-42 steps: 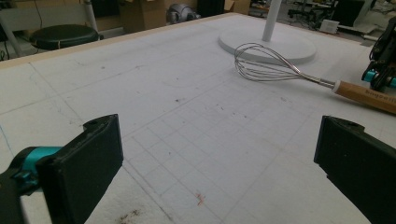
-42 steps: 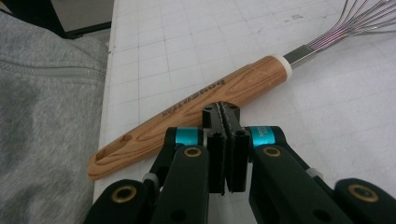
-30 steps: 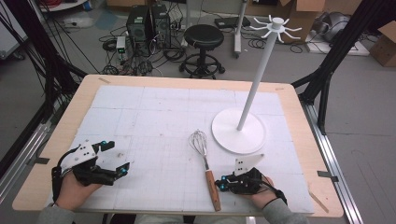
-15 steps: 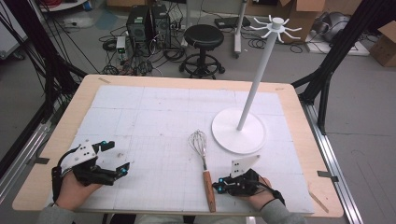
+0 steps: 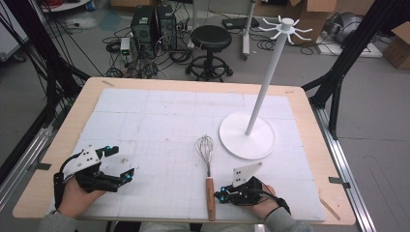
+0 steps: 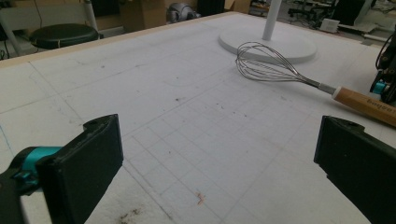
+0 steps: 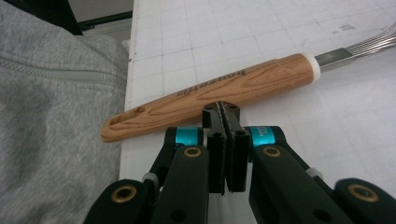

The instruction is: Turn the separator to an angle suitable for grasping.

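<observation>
1. In the right gripper view we lose the whisk's wires (image 7: 373,41) past the right edge.
2. The print on its wooden handle (image 7: 210,88) is too blurred for us to read.
3. In the left gripper view the handle (image 6: 369,105) runs off the right edge.
4. There the stand's pole (image 6: 273,18) is cut off at the top.

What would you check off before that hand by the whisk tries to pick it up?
1. Right gripper jaws open enough to take the handle: not ok, they are shut together.
2. Jaws aimed at the whisk handle: ok, the wooden handle lies just ahead of the tips.
3. Whisk lying flat and free on the table: ok.
4. Left gripper out of the way: ok, off to the left, jaws open and empty.
5. White stand apart from the whisk: ok, a gap shows beside the wire head.
</observation>
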Demonstrator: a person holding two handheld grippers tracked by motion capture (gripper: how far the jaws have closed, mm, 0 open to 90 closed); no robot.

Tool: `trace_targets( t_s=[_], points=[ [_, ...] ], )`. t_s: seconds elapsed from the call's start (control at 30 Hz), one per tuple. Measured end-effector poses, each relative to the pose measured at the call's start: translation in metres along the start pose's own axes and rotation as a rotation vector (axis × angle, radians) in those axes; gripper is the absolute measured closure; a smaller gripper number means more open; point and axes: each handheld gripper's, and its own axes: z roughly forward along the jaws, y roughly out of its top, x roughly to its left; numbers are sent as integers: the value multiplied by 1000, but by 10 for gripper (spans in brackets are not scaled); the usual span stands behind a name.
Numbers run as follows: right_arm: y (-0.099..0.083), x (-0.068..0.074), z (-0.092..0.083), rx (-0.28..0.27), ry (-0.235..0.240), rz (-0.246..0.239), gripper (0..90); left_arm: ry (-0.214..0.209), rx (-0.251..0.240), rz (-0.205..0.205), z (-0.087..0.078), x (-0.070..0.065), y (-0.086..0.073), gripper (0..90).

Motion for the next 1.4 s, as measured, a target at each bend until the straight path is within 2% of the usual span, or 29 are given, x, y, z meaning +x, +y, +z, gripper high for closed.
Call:
trace_targets(
  t_s=[0.37,0.47,1.4],
  points=[
    [7,5,10,11,-5,-3,897,1,1,1,0,0,0,18],
    [9,6,13,12,-10,-13,897,2,1,1,0,0,0,17],
    [35,16,47,1,-63,-9,896,-1,-2,1,0,0,0,18]
  ],
)
